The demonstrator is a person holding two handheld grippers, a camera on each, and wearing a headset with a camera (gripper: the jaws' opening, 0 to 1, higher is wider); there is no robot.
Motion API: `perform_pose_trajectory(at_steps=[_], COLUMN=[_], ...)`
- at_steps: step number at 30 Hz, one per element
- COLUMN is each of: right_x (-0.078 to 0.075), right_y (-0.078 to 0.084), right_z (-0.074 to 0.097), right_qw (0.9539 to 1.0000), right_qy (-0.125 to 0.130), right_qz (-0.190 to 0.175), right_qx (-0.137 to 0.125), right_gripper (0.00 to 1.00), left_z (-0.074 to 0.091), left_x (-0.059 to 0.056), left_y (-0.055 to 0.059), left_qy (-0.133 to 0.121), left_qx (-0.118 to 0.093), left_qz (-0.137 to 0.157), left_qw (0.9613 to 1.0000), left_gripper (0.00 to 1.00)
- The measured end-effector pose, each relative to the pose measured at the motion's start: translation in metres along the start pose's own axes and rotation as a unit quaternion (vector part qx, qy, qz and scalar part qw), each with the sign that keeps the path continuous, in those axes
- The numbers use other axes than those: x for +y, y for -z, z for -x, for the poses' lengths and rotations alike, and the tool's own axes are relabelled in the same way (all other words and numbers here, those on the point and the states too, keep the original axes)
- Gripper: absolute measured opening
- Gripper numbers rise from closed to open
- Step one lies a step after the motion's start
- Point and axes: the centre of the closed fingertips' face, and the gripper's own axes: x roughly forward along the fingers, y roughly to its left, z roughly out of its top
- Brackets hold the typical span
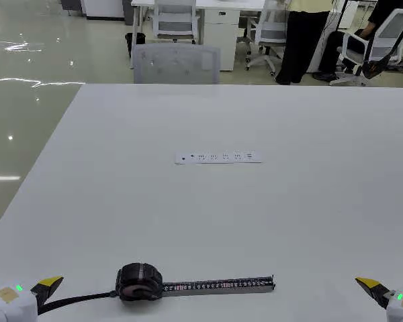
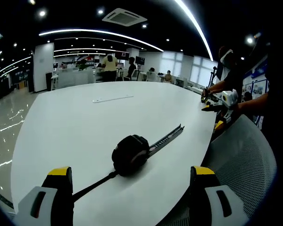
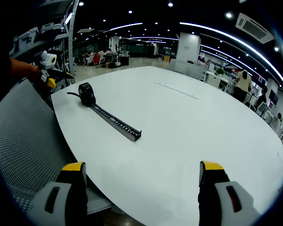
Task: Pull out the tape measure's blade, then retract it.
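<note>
Head view, near edge of white table (image 1: 255,221), read left to right.

Left gripper (image 1: 48,284) sat at 7 o'clock of the frame, yellow tip pointing toward 3 o'clock. Its own view showed both jaws spread wide and released, with nothing between them. They stood short of the tape measure case (image 2: 130,154), not touching it.

A black strap (image 1: 80,299) ran from the case's 9 o'clock side toward the left gripper. Whether it touched the jaw, I could not tell.

The case (image 1: 139,282) was round and dark. It rested on the table at 6 o'clock of the frame, a little left of centre and near the table's front edge.

The blade (image 1: 218,285) was drawn out of the case toward 3 o'clock and lay flat on the table, markings up. Its end hook (image 1: 273,281) lay free on the surface.

Right gripper (image 1: 371,287) was at 5 o'clock of the frame, yellow tip pointing toward 9 o'clock and well apart from the hook. Its own view showed the jaws parted and unloaded, with the blade and case lying ahead toward 10 o'clock.

A white power strip (image 1: 218,157) lay at mid-table, at 12 o'clock from the blade and well apart from it. A grey mesh chair (image 1: 176,64) stood at the table's far edge, at 12 o'clock. People (image 1: 302,33) and office chairs were in the room beyond, toward 1 o'clock.
</note>
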Motion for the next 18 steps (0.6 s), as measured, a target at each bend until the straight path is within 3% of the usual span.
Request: perform_pose_trajectory(at_steps=[2, 4, 6, 11, 18], right_x=[0.0, 0.003, 0.007, 0.005, -0.001], right_y=[0.0, -0.003, -0.004, -0.011, -0.023], right_z=[-0.001, -0.001, -0.002, -0.006, -0.02], right_qw=[0.9999, 0.9996, 0.9988, 0.9969, 0.9922], right_qy=[-0.008, -0.019, -0.033, -0.049, -0.076], right_qz=[0.003, 0.018, 0.027, 0.05, 0.084], right_qx=[0.008, 0.014, 0.023, 0.037, 0.052], right_gripper=[1.0, 1.0, 1.0, 1.0, 1.0], left_z=[-0.004, -0.007, -0.012, -0.015, -0.021], left_x=[-0.004, -0.006, -0.011, -0.018, -0.032], left_y=[-0.006, 0.0, 0.003, 0.007, 0.006], left_qy=[-0.004, -0.009, -0.002, 0.0, -0.003], left_qx=[-0.003, 0.029, 0.045, 0.059, 0.057], left_qz=[0.007, 0.011, 0.015, 0.016, 0.019], left_qw=[1.0, 0.9995, 0.9989, 0.9981, 0.9982], left_gripper=[1.0, 1.0, 1.0, 1.0, 1.0])
